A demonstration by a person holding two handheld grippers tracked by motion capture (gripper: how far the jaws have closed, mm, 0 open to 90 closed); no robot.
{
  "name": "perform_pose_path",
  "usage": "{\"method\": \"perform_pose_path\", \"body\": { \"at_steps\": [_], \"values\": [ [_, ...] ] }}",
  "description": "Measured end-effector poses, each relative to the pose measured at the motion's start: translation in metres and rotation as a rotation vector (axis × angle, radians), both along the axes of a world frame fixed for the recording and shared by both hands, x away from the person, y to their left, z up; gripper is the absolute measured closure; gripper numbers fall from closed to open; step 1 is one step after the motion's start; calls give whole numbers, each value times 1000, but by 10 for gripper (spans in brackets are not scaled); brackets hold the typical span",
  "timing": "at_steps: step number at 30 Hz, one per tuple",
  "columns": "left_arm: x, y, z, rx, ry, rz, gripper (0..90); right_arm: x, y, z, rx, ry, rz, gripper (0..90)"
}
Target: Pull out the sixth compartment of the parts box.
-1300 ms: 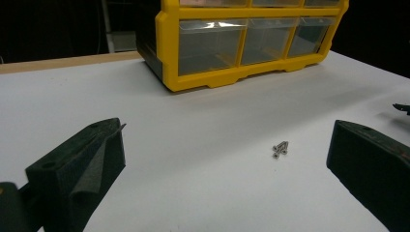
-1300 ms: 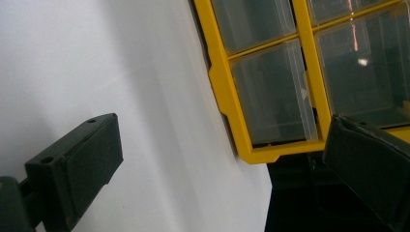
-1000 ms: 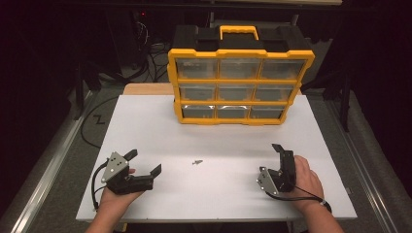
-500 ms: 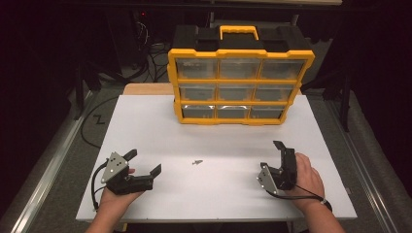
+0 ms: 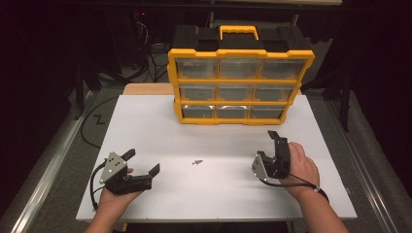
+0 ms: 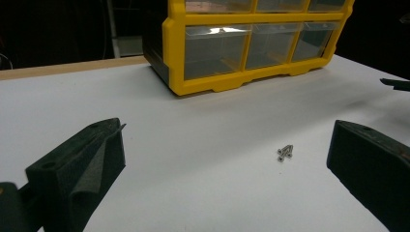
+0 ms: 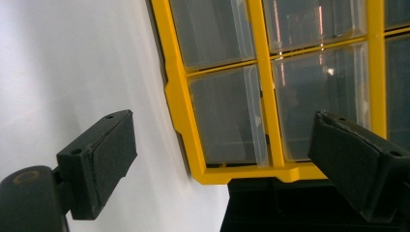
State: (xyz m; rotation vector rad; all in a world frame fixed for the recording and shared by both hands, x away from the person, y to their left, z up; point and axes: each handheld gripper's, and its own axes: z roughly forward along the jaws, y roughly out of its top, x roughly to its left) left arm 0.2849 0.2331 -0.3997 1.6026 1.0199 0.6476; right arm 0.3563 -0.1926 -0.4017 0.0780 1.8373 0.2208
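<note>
screws (image 5: 197,162) on table (image 5: 145,126) btwn grippers; left (image 5: 141,167) wide open, right (image 5: 273,145) closing, both empty.

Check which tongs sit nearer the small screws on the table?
Left. The left tongs lie just left of the screws, jaws open toward them. The right tongs sit farther off to the right, open, aimed at the yellow drawer organizer.

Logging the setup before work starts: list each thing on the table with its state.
organizer: upright at the table's far side, all drawers shut.
screws: lying loose on the table, untouched, between the two grippers.
left hand-held gripper: open, nothing between its jaws.
right hand-held gripper: open, jaws have just been closing a little, nothing between them, pointing toward the organizer.
</note>
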Motion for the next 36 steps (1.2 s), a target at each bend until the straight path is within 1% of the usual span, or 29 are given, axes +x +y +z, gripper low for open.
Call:
{"method": "perform_pose_path", "body": {
  "at_steps": [2, 3, 4, 5, 7, 8, 9, 10, 11, 12, 13, 14, 15, 16, 18, 19, 20, 22, 23, 25, 26, 27, 28, 33, 34, 36],
  "values": [
    [0, 0, 0, 0, -1, 0, 6, 8, 0, 2, -5, 3, -10, 125],
    [0, 0, 0, -1, -1, -1, 7, 10, -1, 4, -20, 6, -16, 135],
    [0, 0, 0, -1, 0, -2, 6, 12, -1, 6, -22, 5, -19, 156],
    [0, 0, 0, -2, -1, -2, 6, 14, -2, 8, -29, -3, -26, 165],
    [0, -1, 0, -1, 0, -3, 7, 16, -2, 10, -31, -8, -25, 169],
    [1, -1, 0, -2, 0, -4, 7, 18, -3, 11, -26, -8, -48, 176],
    [1, -1, 0, -2, 0, -4, 6, 21, -3, 14, -23, -12, -50, 189],
    [1, -1, 0, -3, 0, -4, 6, 23, -4, 18, -44, -25, -45, 212],
    [1, 0, 0, -2, 0, -4, 6, 25, -4, 20, -42, -30, -54, 233],
    [1, 0, 0, -3, 0, -4, 6, 30, -5, 25, -64, -47, -46, 248],
    [1, 0, 0, -3, 0, -4, 7, 31, -6, 25, -55, -45, -58, 259],
    [1, 0, 0, -3, 0, -5, 7, 31, -6, 25, -55, -45, -58, 259],
    [1, 0, 0, -4, -1, -6, 6, 35, -6, 28, -39, -39, -68, 279],
    [1, 0, 0, -4, -1, -7, 6, 38, -6, 31, -55, -47, -63, 293],
    [1, 0, 0, -6, -2, -9, 7, 39, -6, 32, -48, -44, -70, 303],
    [1, 0, 0, -6, -3, -8, 6, 42, -6, 35, -43, -42, -75, 327],
    [0, 0, 0, -6, -3, -9, 6, 44, -6, 38, -56, -52, -69, 336],
    [1, 0, 0, -8, -3, -9, 7, 47, -6, 40, -66, -52, -69, 343],
    [1, 0, 0, -8, -2, -10, 6, 48, -6, 42, -57, -49, -74, 352],
    [1, 0, 0, -9, 0, -11, 6, 53, -6, 47, -63, -56, -74, 361],
    [1, 0, 0, -8, 1, -11, 6, 55, -6, 49, -51, -50, -81, 369],
    [1, 0, 0, -7, 2, -10, 7, 58, -7, 51, -56, -49, -79, 376],
    [1, 0, 0, -5, 1, -10, 7, 63, -7, 53, -58, -37, -80, 385],
    [0, -1, 0, 1, -1, -13, 7, 70, -6, 60, -75, -42, -81, 404],
    [0, -1, 0, 2, 0, -13, 7, 72, -6, 62, -78, -39, -74, 410],
    [0, -1, 0, 5, 0, -12, 6, 74, -5, 64, -81, -42, -84, 420]
  ]
}}
